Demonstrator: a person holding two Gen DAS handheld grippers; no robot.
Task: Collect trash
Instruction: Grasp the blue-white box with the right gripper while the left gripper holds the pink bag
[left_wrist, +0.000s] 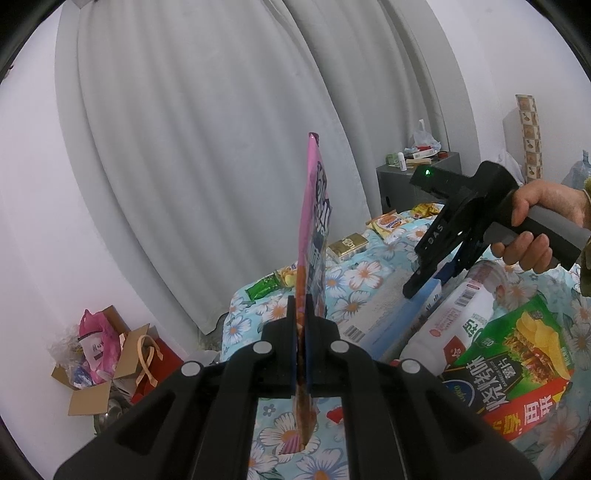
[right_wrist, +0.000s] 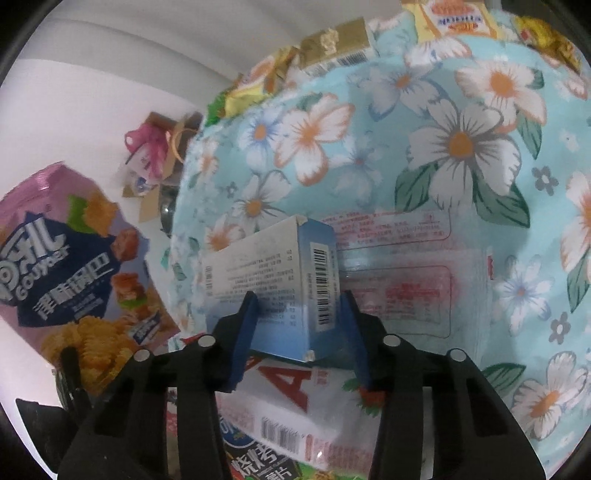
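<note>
My left gripper (left_wrist: 301, 306) is shut on the lower edge of a pink snack bag (left_wrist: 314, 221), which stands upright and edge-on above the bed; its printed face shows in the right wrist view (right_wrist: 74, 258). My right gripper (right_wrist: 299, 295) points steeply down with its blue pads against both sides of a blue and white carton box (right_wrist: 266, 258) with a barcode. The box's near corner is tilted up off a clear red-printed wrapper (right_wrist: 406, 288). In the left wrist view a hand (left_wrist: 535, 221) holds the right gripper (left_wrist: 421, 286) over that box (left_wrist: 391, 317).
A floral blue sheet (left_wrist: 354, 280) covers the bed. On it lie a white bottle (left_wrist: 454, 314), a green chips bag (left_wrist: 517, 350), a gold box (left_wrist: 347, 245) and yellow packets (left_wrist: 391, 223). A grey cabinet (left_wrist: 399, 184) stands behind. Cardboard boxes and bags (left_wrist: 96, 354) sit on the floor at left.
</note>
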